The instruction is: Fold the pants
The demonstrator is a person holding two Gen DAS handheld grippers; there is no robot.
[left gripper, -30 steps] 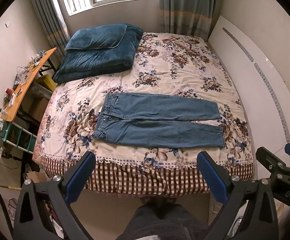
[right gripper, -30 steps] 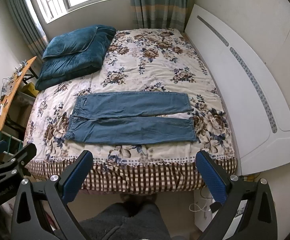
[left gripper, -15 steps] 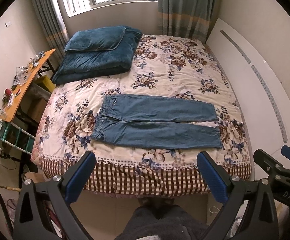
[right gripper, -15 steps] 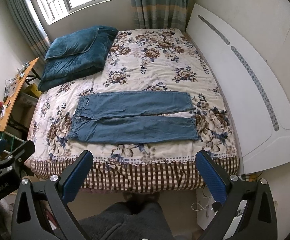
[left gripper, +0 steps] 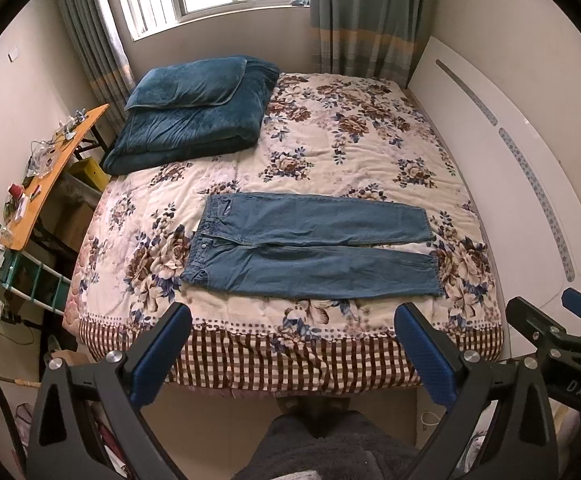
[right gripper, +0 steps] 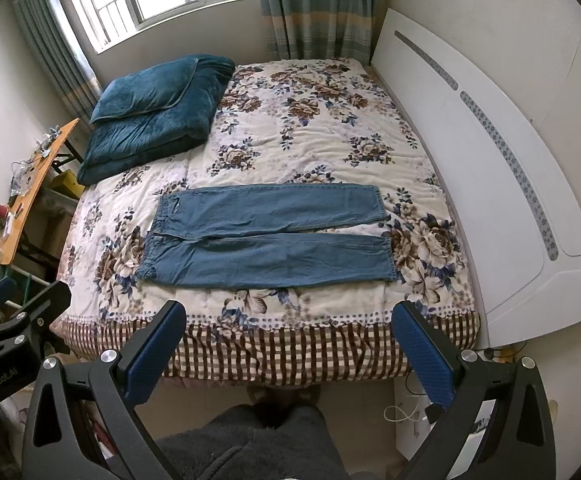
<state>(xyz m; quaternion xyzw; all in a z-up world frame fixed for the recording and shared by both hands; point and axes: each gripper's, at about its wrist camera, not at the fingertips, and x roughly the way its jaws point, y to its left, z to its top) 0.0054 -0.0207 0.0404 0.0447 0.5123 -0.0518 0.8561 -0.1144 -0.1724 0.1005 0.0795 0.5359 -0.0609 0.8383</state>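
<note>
Blue denim pants [left gripper: 310, 248] lie flat on the floral bedspread [left gripper: 330, 148] near the bed's front edge, waistband to the left, both legs stretched right, side by side. They show the same way in the right wrist view [right gripper: 266, 236]. My left gripper [left gripper: 290, 354] is open and empty, held above the floor in front of the bed, well short of the pants. My right gripper [right gripper: 286, 354] is also open and empty, at a similar distance. Each gripper shows at the edge of the other's view.
A folded teal blanket with a pillow [left gripper: 194, 112] lies at the bed's far left. A white headboard [left gripper: 510, 184] runs along the right side. A cluttered orange desk [left gripper: 46, 172] stands left of the bed. My legs are below, at the bed's foot.
Both grippers have drifted slightly, so the bed and pants sit a little lower and nearer in the views. The pants have not moved. Both grippers stay open.
</note>
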